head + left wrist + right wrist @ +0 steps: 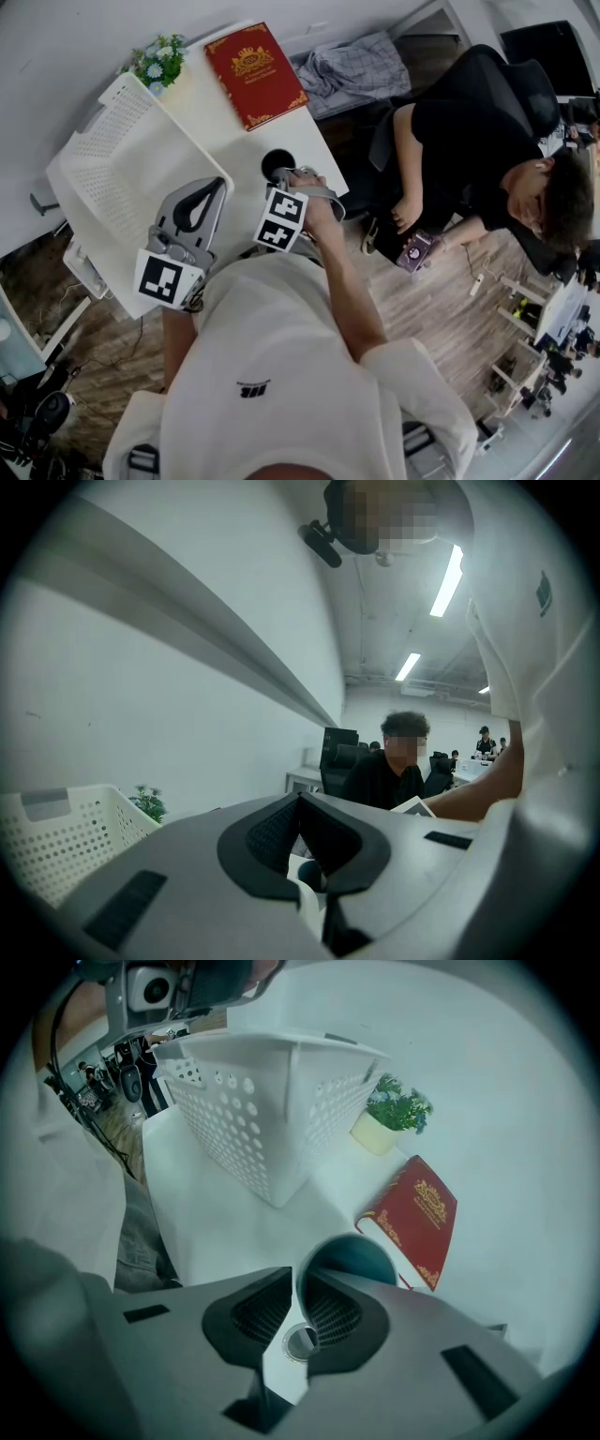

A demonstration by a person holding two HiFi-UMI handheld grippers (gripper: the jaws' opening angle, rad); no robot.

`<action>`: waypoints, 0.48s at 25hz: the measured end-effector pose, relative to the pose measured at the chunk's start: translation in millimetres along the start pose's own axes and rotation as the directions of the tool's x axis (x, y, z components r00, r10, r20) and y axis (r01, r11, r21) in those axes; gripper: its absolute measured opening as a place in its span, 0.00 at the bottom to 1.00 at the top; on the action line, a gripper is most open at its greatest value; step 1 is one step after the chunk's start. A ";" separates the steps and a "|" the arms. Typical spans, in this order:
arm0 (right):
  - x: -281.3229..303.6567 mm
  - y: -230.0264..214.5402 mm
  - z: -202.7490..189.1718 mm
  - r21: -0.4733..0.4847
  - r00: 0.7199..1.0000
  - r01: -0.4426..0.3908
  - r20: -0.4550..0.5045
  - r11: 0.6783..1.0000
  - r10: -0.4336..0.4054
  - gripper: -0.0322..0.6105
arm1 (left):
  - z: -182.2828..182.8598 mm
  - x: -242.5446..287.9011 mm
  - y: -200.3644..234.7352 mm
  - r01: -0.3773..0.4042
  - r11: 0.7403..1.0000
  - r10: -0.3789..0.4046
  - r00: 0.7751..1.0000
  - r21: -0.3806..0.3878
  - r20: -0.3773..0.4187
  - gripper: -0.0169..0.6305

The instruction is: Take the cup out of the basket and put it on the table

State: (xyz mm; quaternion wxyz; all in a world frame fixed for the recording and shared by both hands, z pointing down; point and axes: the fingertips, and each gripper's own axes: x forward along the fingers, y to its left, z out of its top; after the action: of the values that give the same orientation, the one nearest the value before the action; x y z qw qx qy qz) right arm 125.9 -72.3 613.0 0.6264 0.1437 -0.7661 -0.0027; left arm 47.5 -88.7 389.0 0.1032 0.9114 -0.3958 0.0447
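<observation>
A dark teal cup (pixel 277 163) stands at the near right part of the white table (pixel 225 141), just in front of a red book (pixel 254 74). My right gripper (pixel 287 177) is shut on the cup's (pixel 357 1253) rim, one jaw inside the wall and one outside; the right gripper (pixel 298 1277) view looks down over it. The white perforated basket (pixel 117 178) sits at the table's left; I see nothing inside it. My left gripper (pixel 199 208) hovers over the basket's near right side, shut and holding nothing. In its own view the left gripper (pixel 300 806) points level across the room.
A small potted plant (pixel 159 62) stands at the table's far corner beside the book. A person sits in a black office chair (pixel 487 89) right of the table, holding a phone (pixel 414 251). The table's right edge is close to the cup.
</observation>
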 end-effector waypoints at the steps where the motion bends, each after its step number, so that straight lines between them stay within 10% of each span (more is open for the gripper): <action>1: -0.1 0.9 0.1 -0.003 1.000 -0.006 0.000 1.000 0.006 0.10 | 0.2 0.1 0.1 0.000 1.000 0.000 1.000 0.000 0.001 0.04; 12: -9.0 -3.9 0.8 0.009 1.000 0.013 0.011 1.000 -0.014 0.11 | 2.4 -0.2 1.2 0.000 1.000 0.000 1.000 0.001 0.010 0.04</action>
State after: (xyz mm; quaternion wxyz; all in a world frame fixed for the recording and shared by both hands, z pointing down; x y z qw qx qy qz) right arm 127.5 -74.1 603.5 0.6216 0.1516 -0.7685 -0.0043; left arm 46.5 -89.8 386.8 0.1010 0.9117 -0.3962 0.0405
